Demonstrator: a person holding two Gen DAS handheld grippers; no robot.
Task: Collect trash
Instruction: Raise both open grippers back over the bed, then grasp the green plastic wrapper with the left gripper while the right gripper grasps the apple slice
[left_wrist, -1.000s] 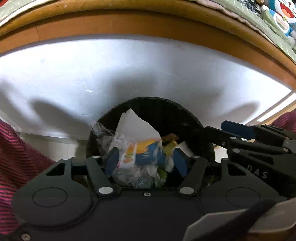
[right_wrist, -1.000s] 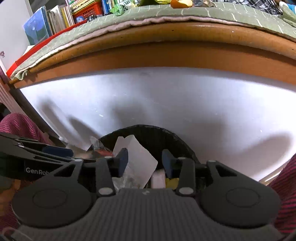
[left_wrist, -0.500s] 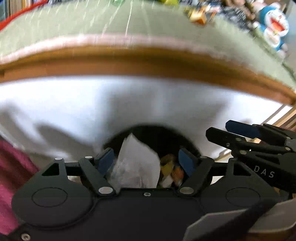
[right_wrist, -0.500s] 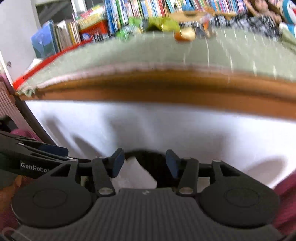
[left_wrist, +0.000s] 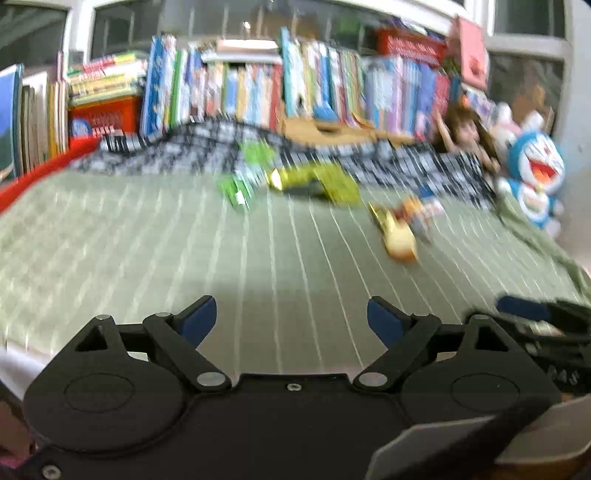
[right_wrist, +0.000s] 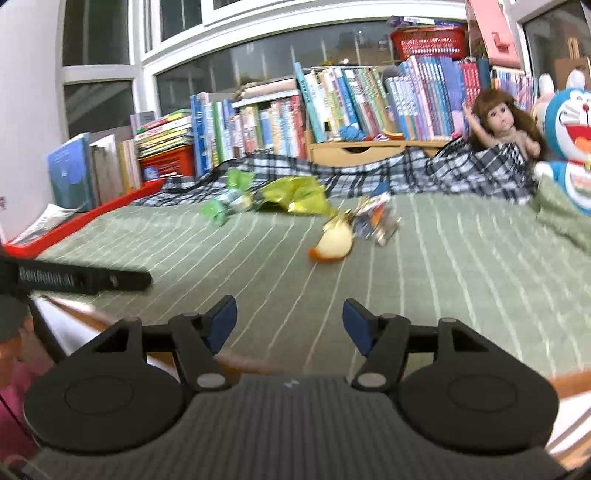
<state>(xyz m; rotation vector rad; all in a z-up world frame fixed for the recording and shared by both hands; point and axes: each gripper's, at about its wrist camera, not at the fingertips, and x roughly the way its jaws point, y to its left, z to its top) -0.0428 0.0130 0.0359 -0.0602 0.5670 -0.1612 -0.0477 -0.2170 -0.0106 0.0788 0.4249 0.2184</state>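
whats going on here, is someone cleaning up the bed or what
A person holds a gripping tool in each hand and is collecting trash off a green striped bed cover. Both the left tool and right tool are empty, their jaws just opened wider. Litter is still on the cover ahead: a green wrapper, a yellow-green wrapper, a piece of fruit peel and a small colourful packet.

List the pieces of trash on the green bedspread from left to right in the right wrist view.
Green candy wrapper → yellow-green foil wrapper → orange peel → crumpled blue and orange wrapper.
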